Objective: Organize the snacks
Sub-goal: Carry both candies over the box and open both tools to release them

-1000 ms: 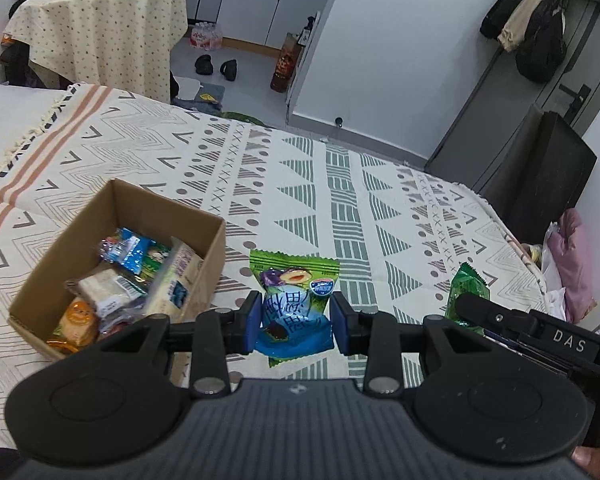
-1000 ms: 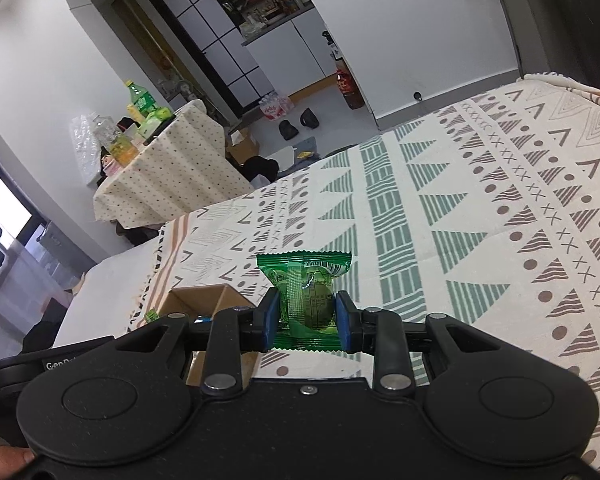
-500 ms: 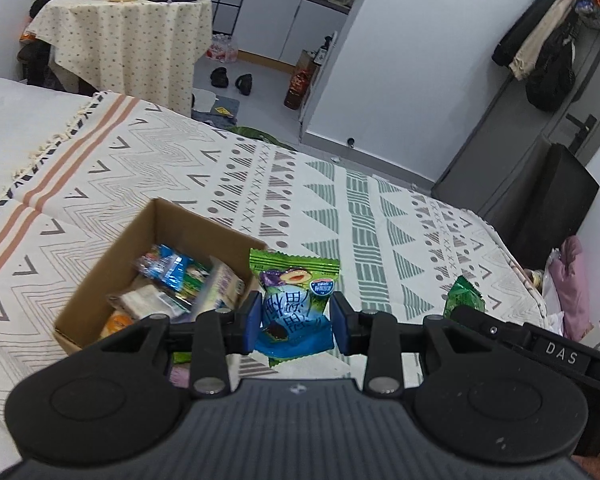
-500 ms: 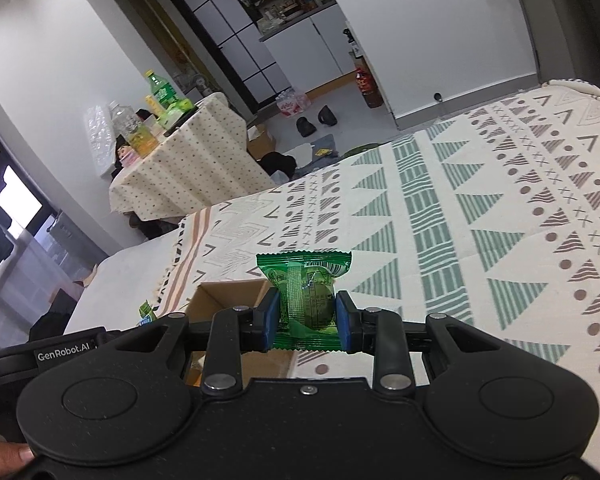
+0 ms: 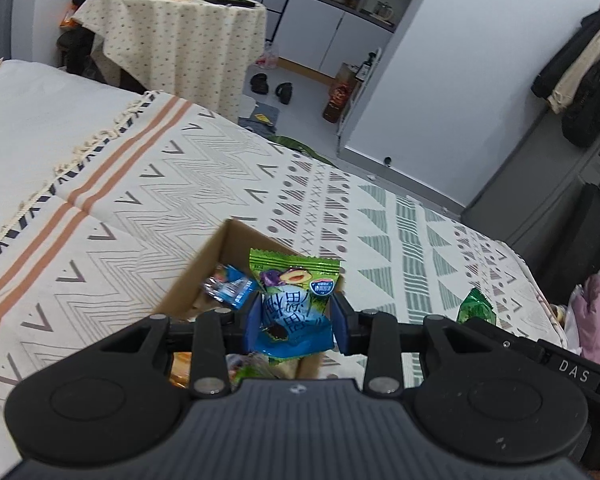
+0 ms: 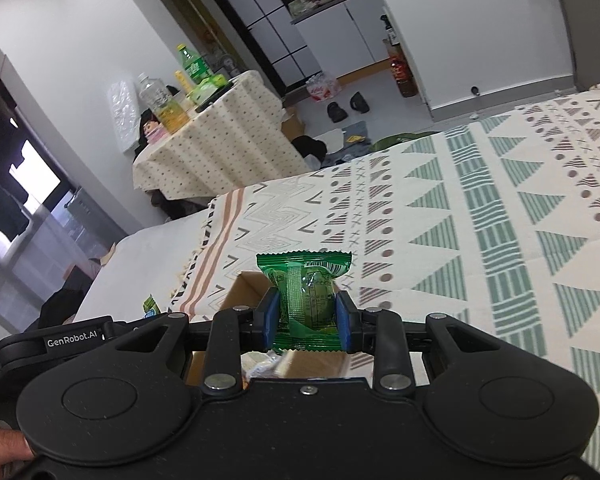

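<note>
My left gripper [image 5: 296,322] is shut on a blue and green plum candy packet [image 5: 294,304], held over the open cardboard box [image 5: 220,252] on the patterned bedspread. Several wrapped snacks lie inside the box, a blue one [image 5: 230,286] showing best. My right gripper [image 6: 307,320] is shut on a green snack packet [image 6: 305,300], above the same cardboard box [image 6: 248,288], whose near part is hidden behind the gripper body. In the left wrist view the green snack packet [image 5: 476,308] shows at the right, beside the other gripper.
The bedspread [image 5: 380,220] stretches far and right. A draped round table [image 5: 180,36] with bottles stands beyond the bed's far edge. White cabinets [image 5: 332,36], shoes on the floor [image 5: 270,84], a black case [image 5: 572,232]. A hand [image 6: 0,456] grips the right tool.
Both grippers have moved left and forward with their packets, from beside the box to over it. Neither grip has changed.
</note>
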{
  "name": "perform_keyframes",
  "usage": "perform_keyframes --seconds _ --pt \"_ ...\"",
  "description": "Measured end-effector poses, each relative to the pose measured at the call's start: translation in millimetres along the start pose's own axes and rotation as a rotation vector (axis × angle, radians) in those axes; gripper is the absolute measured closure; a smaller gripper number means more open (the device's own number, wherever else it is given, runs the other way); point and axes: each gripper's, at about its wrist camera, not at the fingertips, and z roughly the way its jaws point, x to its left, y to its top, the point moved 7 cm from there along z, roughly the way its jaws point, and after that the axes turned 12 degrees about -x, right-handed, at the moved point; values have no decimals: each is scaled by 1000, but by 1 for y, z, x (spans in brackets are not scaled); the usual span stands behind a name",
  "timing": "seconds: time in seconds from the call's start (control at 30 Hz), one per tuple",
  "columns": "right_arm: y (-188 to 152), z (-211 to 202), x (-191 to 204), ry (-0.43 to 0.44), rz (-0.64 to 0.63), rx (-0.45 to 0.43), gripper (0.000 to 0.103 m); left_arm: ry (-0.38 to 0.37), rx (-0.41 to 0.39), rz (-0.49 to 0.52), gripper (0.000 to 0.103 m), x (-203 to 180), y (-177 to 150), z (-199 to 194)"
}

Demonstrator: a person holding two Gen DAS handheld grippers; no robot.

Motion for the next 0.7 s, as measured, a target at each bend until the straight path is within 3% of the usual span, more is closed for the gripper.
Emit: perform_keyframes --seconds 0.4,0.7 --pt "-11 35 38 33 -37 53 74 31 50 -67 67 40 3 17" --pt "-17 54 62 55 -57 86 74 69 78 -112 53 65 8 21"
